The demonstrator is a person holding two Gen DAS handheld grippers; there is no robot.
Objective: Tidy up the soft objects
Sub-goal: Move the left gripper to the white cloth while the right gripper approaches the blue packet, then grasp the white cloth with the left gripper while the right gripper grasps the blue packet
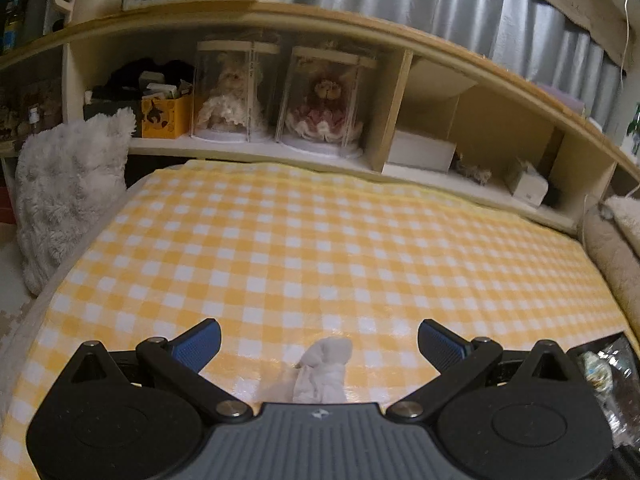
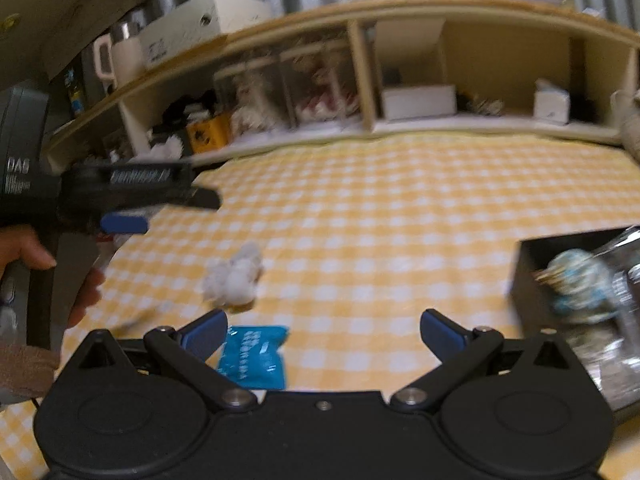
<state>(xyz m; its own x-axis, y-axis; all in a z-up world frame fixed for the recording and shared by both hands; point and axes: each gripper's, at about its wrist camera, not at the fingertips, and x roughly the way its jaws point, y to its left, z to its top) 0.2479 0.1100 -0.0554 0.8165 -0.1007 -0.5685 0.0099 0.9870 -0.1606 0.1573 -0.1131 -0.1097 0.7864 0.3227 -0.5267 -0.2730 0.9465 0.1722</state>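
The left gripper (image 1: 319,344) hangs low over the yellow checked cloth (image 1: 320,240), jaws spread wide and empty. Between them lies a white soft toy (image 1: 322,372), its long axis running away from the camera toward the shelf (image 1: 384,120). The right gripper (image 2: 323,338) is likewise wide and empty, a blue packet (image 2: 254,356) flat beside its left finger, a black box (image 2: 532,280) to its right.

Right wrist view blurred — black box (image 2: 532,276) contents unclear; white soft toy (image 1: 322,368) partly hidden.
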